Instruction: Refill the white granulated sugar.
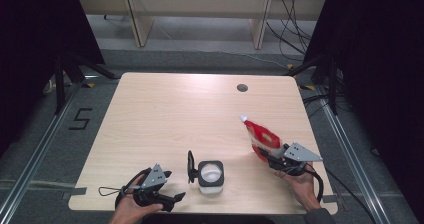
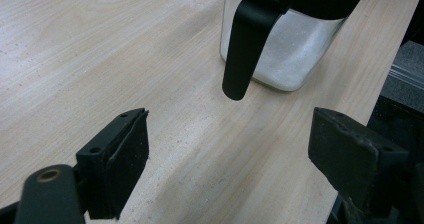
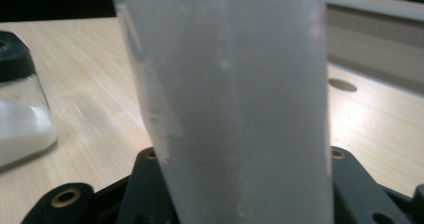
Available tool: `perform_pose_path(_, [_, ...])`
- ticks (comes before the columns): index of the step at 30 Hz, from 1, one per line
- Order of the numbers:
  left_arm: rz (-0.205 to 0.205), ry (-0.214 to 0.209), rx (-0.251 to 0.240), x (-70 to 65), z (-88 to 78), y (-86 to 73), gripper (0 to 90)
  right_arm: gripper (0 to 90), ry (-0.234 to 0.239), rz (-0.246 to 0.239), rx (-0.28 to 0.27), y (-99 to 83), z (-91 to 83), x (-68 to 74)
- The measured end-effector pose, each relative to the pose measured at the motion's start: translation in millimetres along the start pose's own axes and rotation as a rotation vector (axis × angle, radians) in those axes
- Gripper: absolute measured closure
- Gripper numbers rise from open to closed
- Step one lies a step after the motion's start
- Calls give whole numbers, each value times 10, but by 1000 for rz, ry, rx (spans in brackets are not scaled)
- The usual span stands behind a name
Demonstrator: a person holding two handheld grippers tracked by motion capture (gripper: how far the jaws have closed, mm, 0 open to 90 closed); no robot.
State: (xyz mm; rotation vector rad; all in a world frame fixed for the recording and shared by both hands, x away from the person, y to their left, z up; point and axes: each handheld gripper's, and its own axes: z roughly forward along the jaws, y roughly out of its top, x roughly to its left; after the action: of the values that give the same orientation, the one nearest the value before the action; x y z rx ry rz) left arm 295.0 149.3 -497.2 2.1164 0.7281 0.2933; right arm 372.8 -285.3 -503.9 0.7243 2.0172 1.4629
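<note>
While your right claw (image 1: 270, 154) grips the red-and-white pouch (image 1: 260, 136) near its base, over the right side of the worktop (image 1: 165, 109), bring the pouch left toward the jar (image 1: 211, 176), which stands near the front edge with its lid (image 1: 190, 166) flipped up on the left side. Keep the pouch's white tip (image 1: 243, 118) high until it is over the jar's mouth, then tilt slowly so the contents fall inside and not on the wood. The grip looks firm, so don't squeeze harder; the pouch is soft and may buckle. Your left claw (image 1: 172, 198) rests released just left of the jar, its jaws spread wide with nothing between them; you could steady the jar with it if the pour nudges it.

In the right gripper view the pouch (image 3: 225, 99) blocks the middle, so you cannot see its tip or whether it is open. The jar (image 3: 20, 114) is cut off at the left edge there, and in the left gripper view the jar's (image 2: 290, 49) top is cropped.
</note>
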Motion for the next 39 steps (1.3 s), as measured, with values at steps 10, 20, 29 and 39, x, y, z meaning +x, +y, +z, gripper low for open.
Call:
perform_pose_path(10, [-11,3,-1,-6,1,-2,162,611,-1,2,38,-34,46,14])
perform_pose_path(20, [-11,1,-4,-7,2,-5,161,614,-34,128,58,-74,-49,-29])
perform_pose_path(29, [-1,15,-3,4,-8,-6,162,609,-30,175,67,-71,-106,0])
perform_pose_path(39, [-15,5,-7,-8,-1,-7,162,568,-56,150,57,-73,-187,-50])
